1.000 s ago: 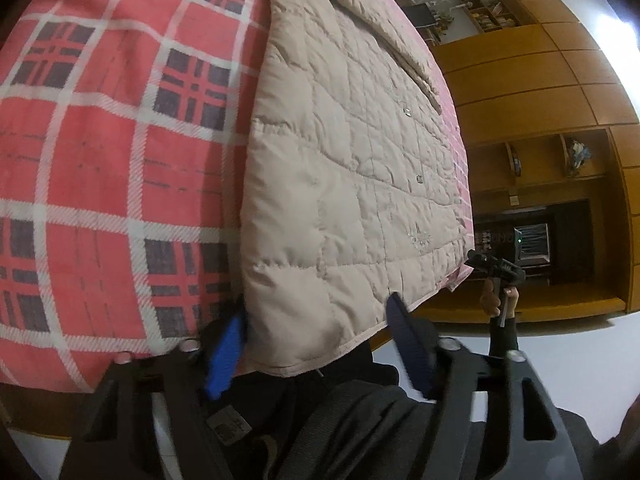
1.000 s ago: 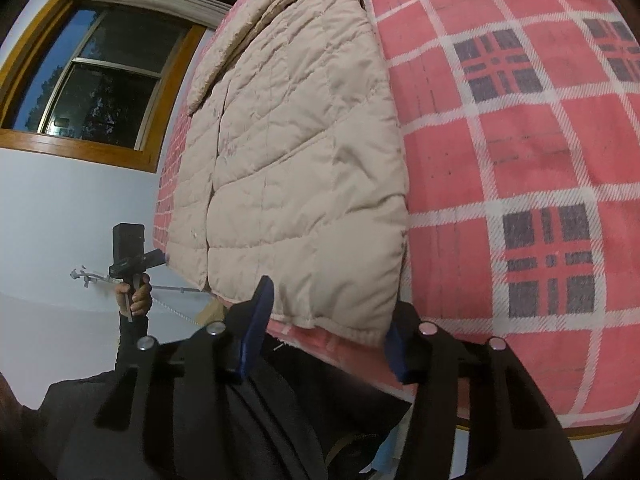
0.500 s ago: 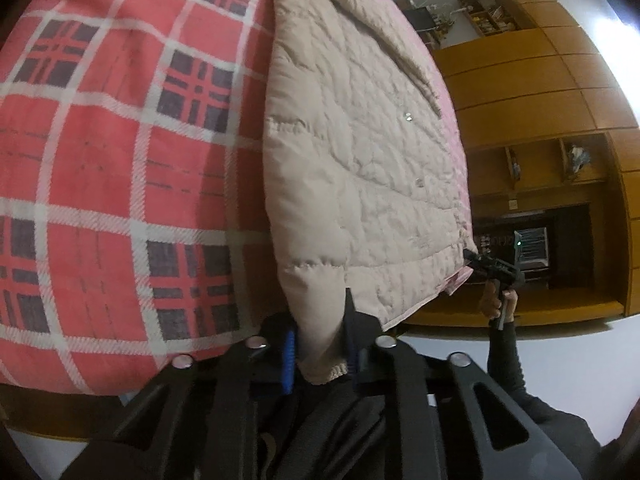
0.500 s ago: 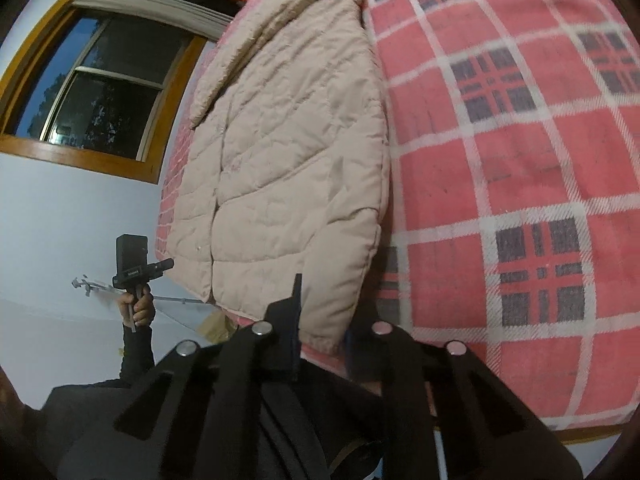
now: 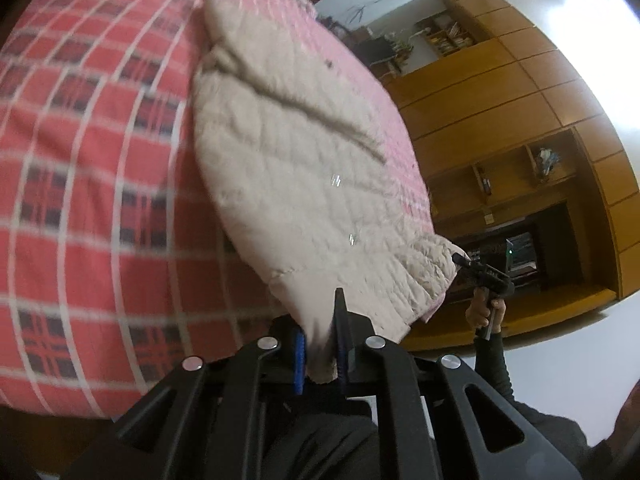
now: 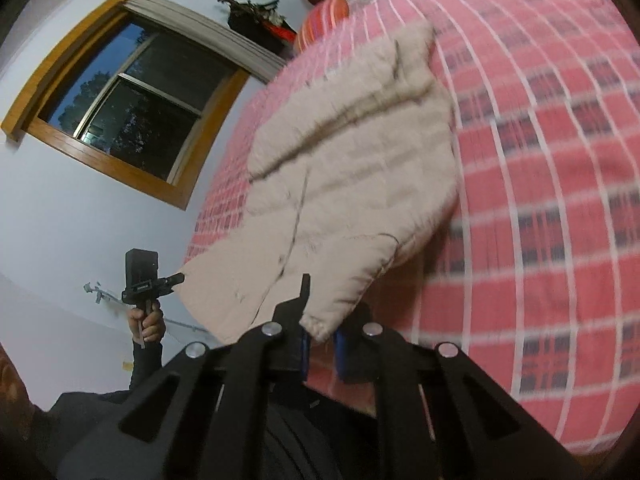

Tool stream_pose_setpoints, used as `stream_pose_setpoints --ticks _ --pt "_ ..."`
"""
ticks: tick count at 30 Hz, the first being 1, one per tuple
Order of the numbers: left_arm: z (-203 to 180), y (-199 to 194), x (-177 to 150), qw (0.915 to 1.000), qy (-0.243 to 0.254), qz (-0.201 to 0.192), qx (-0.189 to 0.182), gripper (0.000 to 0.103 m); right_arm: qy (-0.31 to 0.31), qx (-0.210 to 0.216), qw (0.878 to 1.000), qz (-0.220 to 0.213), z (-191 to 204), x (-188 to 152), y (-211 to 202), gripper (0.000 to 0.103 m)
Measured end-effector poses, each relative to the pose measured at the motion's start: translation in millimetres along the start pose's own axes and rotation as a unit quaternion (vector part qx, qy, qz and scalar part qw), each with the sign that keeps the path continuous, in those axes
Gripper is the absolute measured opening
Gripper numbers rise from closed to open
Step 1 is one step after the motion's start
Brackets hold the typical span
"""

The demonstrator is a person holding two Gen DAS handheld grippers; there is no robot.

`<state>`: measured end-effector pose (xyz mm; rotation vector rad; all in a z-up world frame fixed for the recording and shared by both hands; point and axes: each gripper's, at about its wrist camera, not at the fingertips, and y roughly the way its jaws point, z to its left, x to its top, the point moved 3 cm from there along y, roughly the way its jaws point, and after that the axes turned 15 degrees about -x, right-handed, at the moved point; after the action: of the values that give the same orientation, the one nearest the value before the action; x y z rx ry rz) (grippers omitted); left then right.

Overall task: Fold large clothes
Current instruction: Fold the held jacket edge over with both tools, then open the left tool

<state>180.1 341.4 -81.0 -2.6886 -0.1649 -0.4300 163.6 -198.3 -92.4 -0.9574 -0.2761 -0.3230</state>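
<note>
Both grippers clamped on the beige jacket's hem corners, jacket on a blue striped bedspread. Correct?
Not quite: the bedspread is red plaid, as the left wrist view shows. The left gripper and right gripper are each shut on a hem corner of the beige jacket.

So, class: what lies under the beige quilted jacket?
The red plaid bedcover shows all around the beige quilted jacket, so it lies beneath. Both tools lift the near hem, left tool and right tool. Anything else underneath is covered.
</note>
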Motion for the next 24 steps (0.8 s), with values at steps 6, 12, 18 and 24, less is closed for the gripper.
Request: stream_pose_setpoints --ticks 6,12,18,24 --pt "-5 -11 52 0.9996 0.008 -0.024 0.011 0.011 -0.004 -0.012 0.999 -0.032 11 46 -3 0.007" --pt "0 -5 118 0.9987 0.009 -0.036 0.035 0.011 0.011 -0.034 0.998 -0.046 10 96 13 0.007" --pt "26 12 177 0.9977 -0.017 -0.036 0.054 0.011 0.032 -0.065 0.996 -0.047 0 146 46 0.007" --pt "66 33 219 0.9947 -0.052 -0.027 0.085 0.011 0.051 -0.098 0.994 -0.024 -21 187 95 0.008"
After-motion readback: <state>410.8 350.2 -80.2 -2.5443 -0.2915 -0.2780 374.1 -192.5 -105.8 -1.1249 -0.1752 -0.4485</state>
